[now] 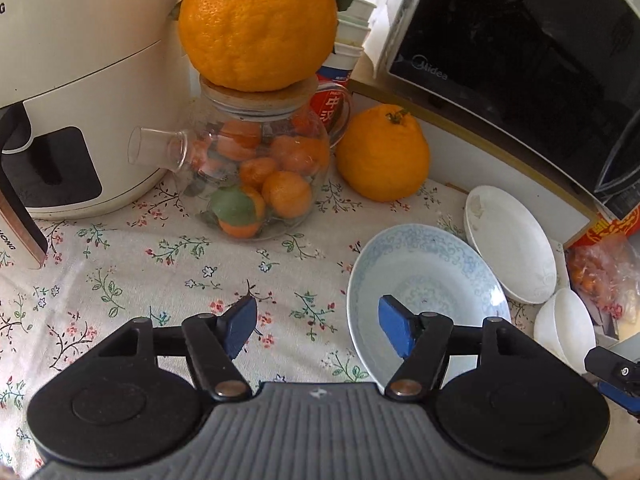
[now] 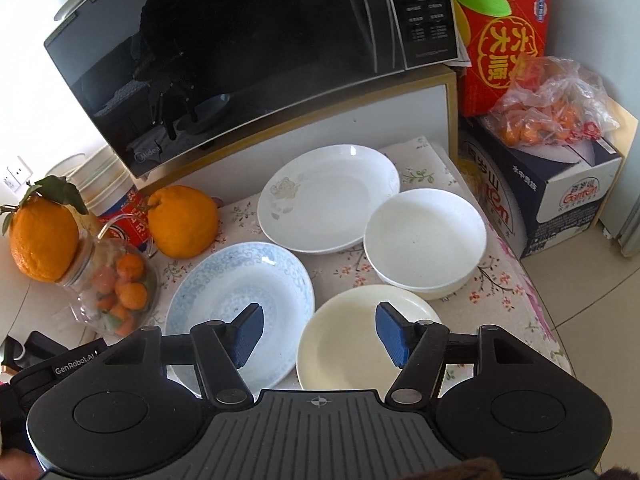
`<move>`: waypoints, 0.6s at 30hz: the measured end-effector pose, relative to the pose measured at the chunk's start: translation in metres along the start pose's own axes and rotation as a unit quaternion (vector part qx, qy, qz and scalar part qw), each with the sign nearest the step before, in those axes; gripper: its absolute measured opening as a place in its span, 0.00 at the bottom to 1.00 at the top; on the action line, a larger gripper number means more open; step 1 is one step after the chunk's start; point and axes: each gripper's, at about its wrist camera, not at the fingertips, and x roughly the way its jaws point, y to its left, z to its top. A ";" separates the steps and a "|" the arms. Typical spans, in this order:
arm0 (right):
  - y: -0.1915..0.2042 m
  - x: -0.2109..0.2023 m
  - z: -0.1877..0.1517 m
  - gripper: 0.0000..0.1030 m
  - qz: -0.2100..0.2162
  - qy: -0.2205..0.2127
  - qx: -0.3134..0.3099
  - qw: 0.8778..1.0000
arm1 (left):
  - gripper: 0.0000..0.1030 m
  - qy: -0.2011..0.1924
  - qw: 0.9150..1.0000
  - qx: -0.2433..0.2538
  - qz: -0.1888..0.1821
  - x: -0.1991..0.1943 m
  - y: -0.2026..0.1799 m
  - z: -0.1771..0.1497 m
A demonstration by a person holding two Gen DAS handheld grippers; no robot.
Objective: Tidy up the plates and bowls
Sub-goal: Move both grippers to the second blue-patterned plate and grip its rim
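Observation:
A blue-patterned plate (image 2: 244, 292) lies on the floral tablecloth; it also shows in the left wrist view (image 1: 432, 276). A white plate (image 2: 328, 196) lies behind it, also in the left wrist view (image 1: 516, 244). White stacked bowls (image 2: 424, 240) stand to the right, seen at the edge in the left wrist view (image 1: 564, 328). A cream plate (image 2: 348, 344) lies nearest. My right gripper (image 2: 320, 334) is open, above the gap between the blue and cream plates. My left gripper (image 1: 318, 330) is open and empty, just left of the blue plate.
A black microwave (image 2: 240, 52) stands on a white stand behind the plates. A glass jar of small oranges (image 1: 256, 168) with a big orange on its lid, another big orange (image 1: 380, 156) and a white appliance (image 1: 80, 92) stand at the left. Boxes and bagged fruit (image 2: 552, 116) are at the right.

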 end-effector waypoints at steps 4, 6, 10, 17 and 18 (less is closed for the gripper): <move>0.007 0.019 0.006 0.60 0.007 0.005 -0.017 1.000 | 0.58 0.011 0.999 -0.026 -0.018 0.017 0.006 0.005; 0.008 0.034 0.010 0.60 0.009 0.011 -0.021 1.000 | 0.56 0.011 0.999 -0.026 -0.029 0.022 0.005 0.006; 0.011 0.060 0.010 0.58 0.004 0.029 -0.034 0.999 | 0.50 0.020 0.999 -0.012 -0.041 0.034 -0.004 0.003; 0.030 0.091 0.005 0.46 -0.022 0.043 -0.114 0.992 | 0.36 0.046 0.998 -0.015 -0.037 0.060 -0.007 -0.001; 0.031 0.097 0.004 0.43 -0.029 0.049 -0.118 0.991 | 0.32 0.047 0.998 -0.015 -0.037 0.062 -0.007 -0.001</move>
